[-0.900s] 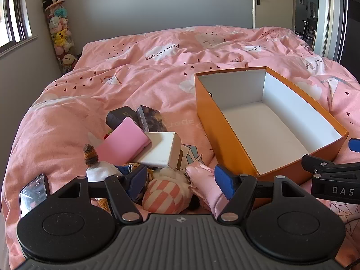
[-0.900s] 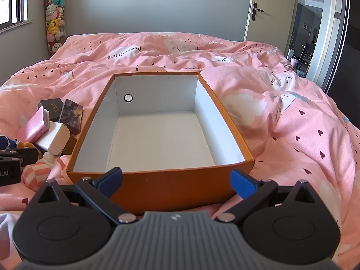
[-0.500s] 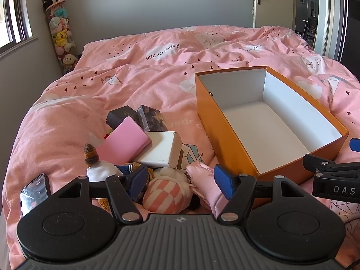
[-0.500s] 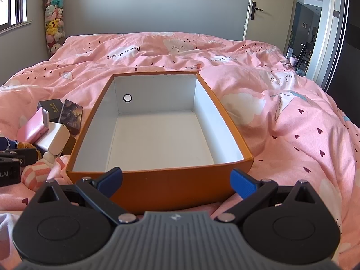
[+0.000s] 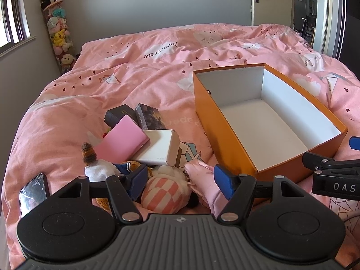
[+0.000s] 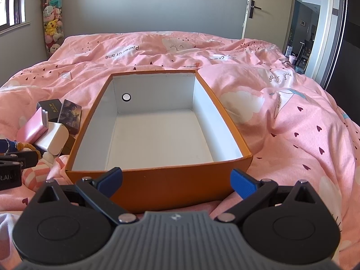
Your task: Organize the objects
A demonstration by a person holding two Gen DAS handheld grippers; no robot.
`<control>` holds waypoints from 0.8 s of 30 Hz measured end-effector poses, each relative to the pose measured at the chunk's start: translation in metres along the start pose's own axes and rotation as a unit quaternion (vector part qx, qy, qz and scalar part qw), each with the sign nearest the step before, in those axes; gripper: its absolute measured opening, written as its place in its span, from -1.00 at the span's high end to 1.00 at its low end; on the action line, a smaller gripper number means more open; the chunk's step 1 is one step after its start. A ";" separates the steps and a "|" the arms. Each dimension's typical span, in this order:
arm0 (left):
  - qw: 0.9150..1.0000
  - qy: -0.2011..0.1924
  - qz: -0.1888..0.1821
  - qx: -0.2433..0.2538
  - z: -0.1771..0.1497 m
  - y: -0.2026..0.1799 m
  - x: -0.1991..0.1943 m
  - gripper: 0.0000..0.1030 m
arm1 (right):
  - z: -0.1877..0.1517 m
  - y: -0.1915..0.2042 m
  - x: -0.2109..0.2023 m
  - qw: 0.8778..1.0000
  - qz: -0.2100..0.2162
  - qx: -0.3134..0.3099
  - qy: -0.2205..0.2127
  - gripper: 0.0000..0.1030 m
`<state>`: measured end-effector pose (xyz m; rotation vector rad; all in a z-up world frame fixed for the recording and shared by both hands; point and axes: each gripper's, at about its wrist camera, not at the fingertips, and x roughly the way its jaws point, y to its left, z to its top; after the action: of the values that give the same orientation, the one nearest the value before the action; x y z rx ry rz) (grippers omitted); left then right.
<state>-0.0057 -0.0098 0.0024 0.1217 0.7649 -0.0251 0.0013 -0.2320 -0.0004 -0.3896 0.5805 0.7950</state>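
An empty orange box (image 5: 227,139) with a white inside lies on the pink bed; it also shows in the right wrist view (image 6: 171,186). Left of it is a pile: a pink case (image 5: 122,142), a white box (image 5: 157,149), two dark boxes (image 5: 117,114), a checked plush ball (image 5: 164,194) and a small doll (image 5: 90,155). My left gripper (image 5: 180,180) is open and empty just above the plush ball. My right gripper (image 6: 176,181) is open and empty at the orange box's near wall.
A phone (image 5: 33,193) lies at the bed's left edge. A hanging column of plush toys (image 5: 59,36) is in the far left corner. A door (image 6: 254,9) stands open at the far right. The pink duvet (image 6: 292,112) spreads right of the box.
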 end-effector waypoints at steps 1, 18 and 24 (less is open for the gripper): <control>1.000 0.001 0.000 0.000 0.000 0.000 0.000 -0.54 | 0.000 0.000 0.000 1.000 0.000 0.001 0.000 -0.98; 1.000 0.006 -0.005 0.003 -0.001 -0.002 0.002 -0.54 | 0.000 0.000 0.001 1.000 0.003 0.001 0.002 -0.98; 1.000 0.004 -0.018 0.008 0.001 0.000 0.002 -0.48 | 0.000 0.001 0.002 1.000 0.004 -0.001 0.003 -0.98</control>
<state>-0.0036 -0.0095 0.0020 0.1229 0.7750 -0.0643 0.0020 -0.2305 -0.0017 -0.3917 0.5863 0.8021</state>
